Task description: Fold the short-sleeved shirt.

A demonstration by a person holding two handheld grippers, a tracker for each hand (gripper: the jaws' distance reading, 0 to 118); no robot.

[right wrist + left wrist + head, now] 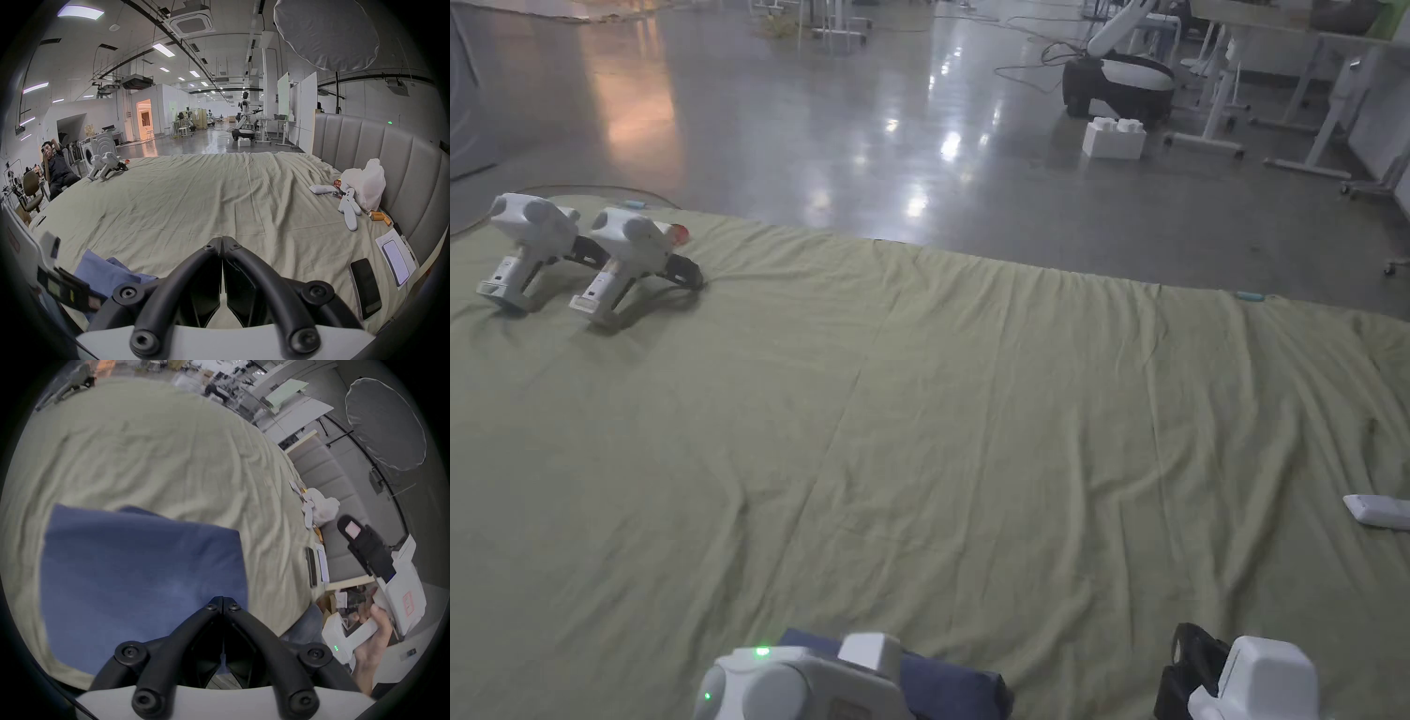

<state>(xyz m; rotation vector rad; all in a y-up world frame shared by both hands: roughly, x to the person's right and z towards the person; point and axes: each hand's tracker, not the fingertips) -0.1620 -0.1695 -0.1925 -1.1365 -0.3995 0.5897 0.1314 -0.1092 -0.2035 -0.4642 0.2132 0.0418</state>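
Note:
The blue short-sleeved shirt (136, 569) lies folded into a flat rectangle on the green sheet (937, 422), near the front edge. One corner of the shirt (956, 689) shows at the bottom of the head view, and the shirt (104, 270) also lies at lower left in the right gripper view. My left gripper (222, 600) hangs just over the shirt's near right part, jaws shut with nothing between them. My right gripper (222, 240) is to the right of the shirt over bare sheet, also shut and empty. A hand holds the right gripper (350, 530), raised off the bed.
Two spare grippers (591, 248) rest at the far left of the bed. A white remote (1378, 511) lies at the right edge. By the grey headboard (365, 151) are a plastic bag (365, 182), a white soft toy (349, 209) and phones (365, 287). A person (54, 168) sits beyond the bed's left side.

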